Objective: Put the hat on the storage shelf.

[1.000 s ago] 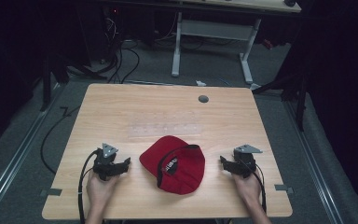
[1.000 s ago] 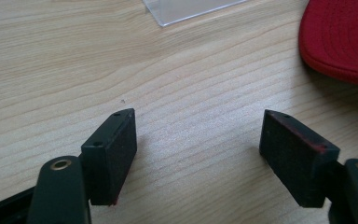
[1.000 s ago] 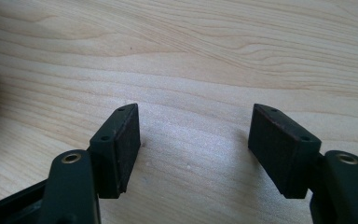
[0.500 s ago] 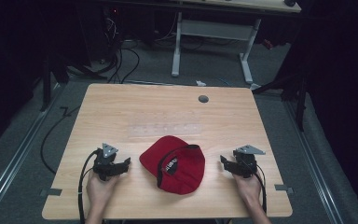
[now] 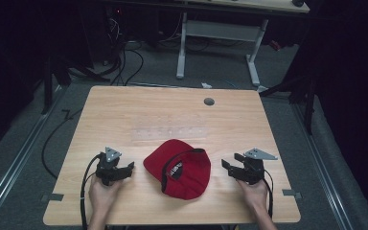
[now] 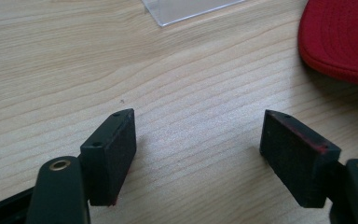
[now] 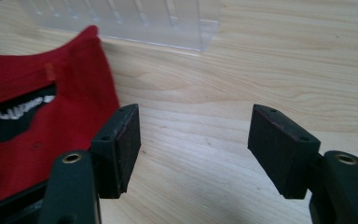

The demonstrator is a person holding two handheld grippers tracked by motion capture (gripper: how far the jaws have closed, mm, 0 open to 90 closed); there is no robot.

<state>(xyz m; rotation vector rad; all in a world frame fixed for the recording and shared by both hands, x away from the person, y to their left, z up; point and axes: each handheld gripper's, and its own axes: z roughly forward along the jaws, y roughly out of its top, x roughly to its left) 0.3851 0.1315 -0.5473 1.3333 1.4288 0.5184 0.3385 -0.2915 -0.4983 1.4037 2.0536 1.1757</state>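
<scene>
Poised either side of soft red fabric cap [image 5: 179, 167]: left gripper [image 5: 120, 171] and right gripper [image 5: 233, 167] wide open, empty. Probably next: closing in on cap edges.

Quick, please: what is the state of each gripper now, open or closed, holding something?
Left gripper: open, holding nothing.
Right gripper: open, holding nothing, beside the red cap.

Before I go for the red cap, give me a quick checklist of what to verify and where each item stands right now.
1. Left claw open: ok, jaws wide apart over bare wood.
2. Right claw open: ok, nothing between its jaws.
3. Red cap within reach: ok, lying flat between both claws.
4. Cap free of both claws: ok, neither touches it.
5. Clear plastic strip out of the way: ok, just behind the cap.
6. Cap's grip under the jaws: cannot tell.
</scene>
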